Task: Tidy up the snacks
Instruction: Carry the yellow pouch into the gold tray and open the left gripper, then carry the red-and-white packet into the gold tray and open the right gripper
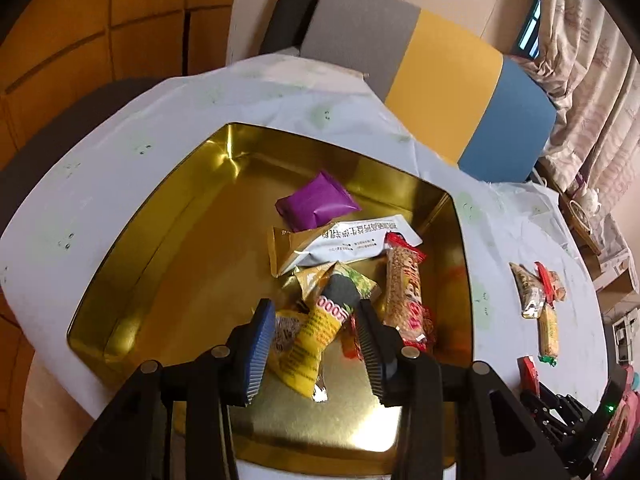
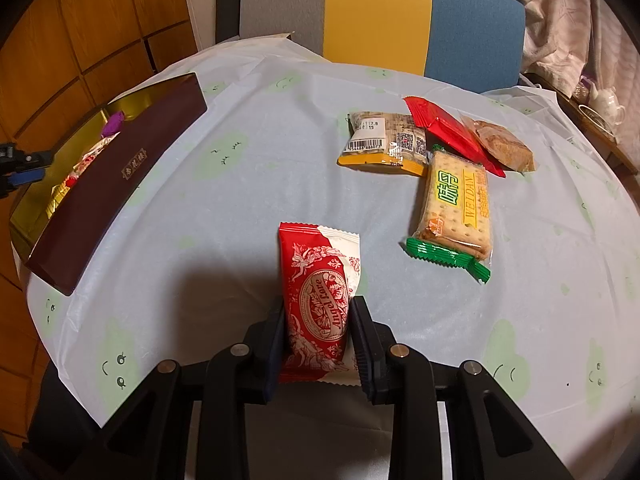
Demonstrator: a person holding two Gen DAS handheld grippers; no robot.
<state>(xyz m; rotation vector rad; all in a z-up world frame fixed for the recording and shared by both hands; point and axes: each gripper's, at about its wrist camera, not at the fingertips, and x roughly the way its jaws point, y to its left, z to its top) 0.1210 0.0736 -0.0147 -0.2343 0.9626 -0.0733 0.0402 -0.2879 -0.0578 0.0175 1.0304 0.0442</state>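
Note:
My left gripper is open above the gold tin, which holds several snacks: a purple packet, a white-and-gold packet, a peanut bar and a yellow packet lying between my fingers. My right gripper is shut on a red-and-white Angel Love packet, held above the table. On the cloth lie a cracker pack, a barcode packet, a red packet and a brown cake.
The tin shows in the right wrist view as a dark brown box at the left. A grey, yellow and blue chair stands behind the table. A wooden cabinet is at the left.

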